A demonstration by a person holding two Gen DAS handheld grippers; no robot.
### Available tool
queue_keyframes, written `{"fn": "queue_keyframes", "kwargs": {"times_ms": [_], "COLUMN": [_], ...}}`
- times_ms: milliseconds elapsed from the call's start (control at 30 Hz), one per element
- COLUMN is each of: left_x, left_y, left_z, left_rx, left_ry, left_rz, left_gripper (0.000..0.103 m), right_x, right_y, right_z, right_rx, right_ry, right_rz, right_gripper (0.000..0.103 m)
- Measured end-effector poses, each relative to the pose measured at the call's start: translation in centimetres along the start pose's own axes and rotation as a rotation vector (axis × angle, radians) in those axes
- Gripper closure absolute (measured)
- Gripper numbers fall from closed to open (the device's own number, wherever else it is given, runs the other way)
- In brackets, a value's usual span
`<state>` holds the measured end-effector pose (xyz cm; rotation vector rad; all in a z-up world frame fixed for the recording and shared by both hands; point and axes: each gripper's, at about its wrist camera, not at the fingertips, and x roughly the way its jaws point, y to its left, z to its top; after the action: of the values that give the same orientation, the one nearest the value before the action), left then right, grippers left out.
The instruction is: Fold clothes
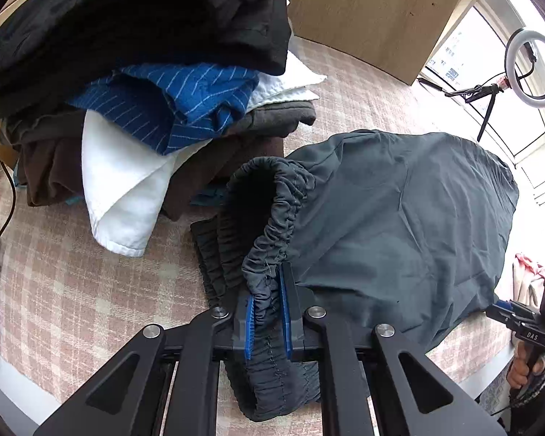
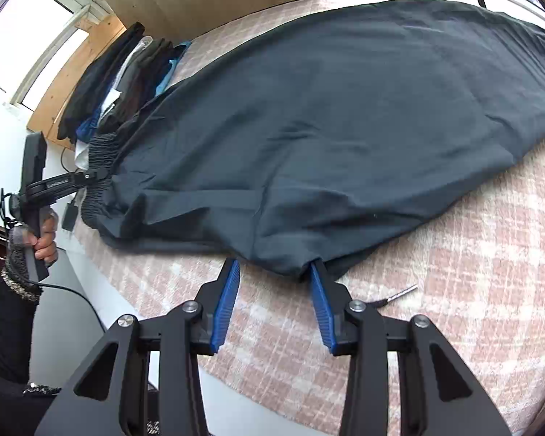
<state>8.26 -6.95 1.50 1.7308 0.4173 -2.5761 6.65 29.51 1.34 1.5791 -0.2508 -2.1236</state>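
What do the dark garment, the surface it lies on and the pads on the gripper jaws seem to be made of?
Dark garment: thin, matte woven cloth, likely cotton or a blend; it creases softly, and its waistband is gathered elastic. Surface: pink-and-cream plaid textile with a slightly fuzzy weave. Pads: blue and ribbed, probably rubber or soft plastic.

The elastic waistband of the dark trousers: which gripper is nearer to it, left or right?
Left. The left gripper is shut on the waistband itself. The right gripper is open at the trousers' near edge, well away from the waistband.
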Motion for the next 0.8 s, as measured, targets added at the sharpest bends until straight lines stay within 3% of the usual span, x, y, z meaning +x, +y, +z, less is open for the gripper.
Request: {"fn": "queue_keyframes", "kwargs": {"times_ms": [33,67,100,167,267,300,367,400,467,633,733,800], "left_x": [0.0,-0.2,-0.6,-1.6,-0.9,-0.7,-0.3,-0.3,-0.9,-5.1,-8.0,-8.7], "left_y": [-0.3,-0.5,-0.7,-0.6,1.7,2.3,2.9,2.8,2.3,2.2,0.2,-4.0], "left_z": [0.0,-0.1,-0.1,-0.1,-0.1,-0.1,-0.2,-0.2,-0.3,-1.3,-1.9,-1.9], "left_rx": [0.019,0.035,0.055,0.084,0.004,-0.019,-0.044,-0.026,0.018,0.028,0.031,0.107], "left_ry": [-0.002,-0.002,-0.009,-0.04,-0.035,-0.037,-0.026,-0.014,-0.02,-0.065,-0.095,-0.12], "left_rz": [0.016,0.029,0.045,0.116,0.143,0.125,0.084,0.097,0.118,0.148,0.146,0.125], "left_gripper": [0.095,0.097,0.098,0.098,0.097,0.094,0.09,0.086,0.083,0.085,0.085,0.085], "right_x": [0.3,0.6,0.4,-0.5,-0.6,0.1,1.1,1.1,0.0,-9.1,-16.1,-20.2], "right_y": [-0.3,-0.6,-0.5,-0.1,0.5,0.8,1.3,1.2,0.6,-2.2,-8.1,-13.5], "right_z": [0.3,0.6,0.6,0.4,0.0,-0.2,-0.3,-0.2,0.0,1.9,4.8,6.6], "right_rx": [0.022,0.049,0.059,0.066,0.058,0.029,-0.029,-0.029,-0.007,-0.026,0.075,0.19], "right_ry": [-0.004,-0.009,-0.015,-0.03,-0.006,0.03,0.081,0.088,0.108,-0.04,-0.172,-0.256], "right_rz": [0.021,0.046,0.069,0.115,0.15,0.136,0.027,-0.002,0.043,0.046,0.002,-0.07], "right_gripper": [0.068,0.091,0.098,0.098,0.098,0.098,0.095,0.091,0.082,0.08,0.072,0.068]}}
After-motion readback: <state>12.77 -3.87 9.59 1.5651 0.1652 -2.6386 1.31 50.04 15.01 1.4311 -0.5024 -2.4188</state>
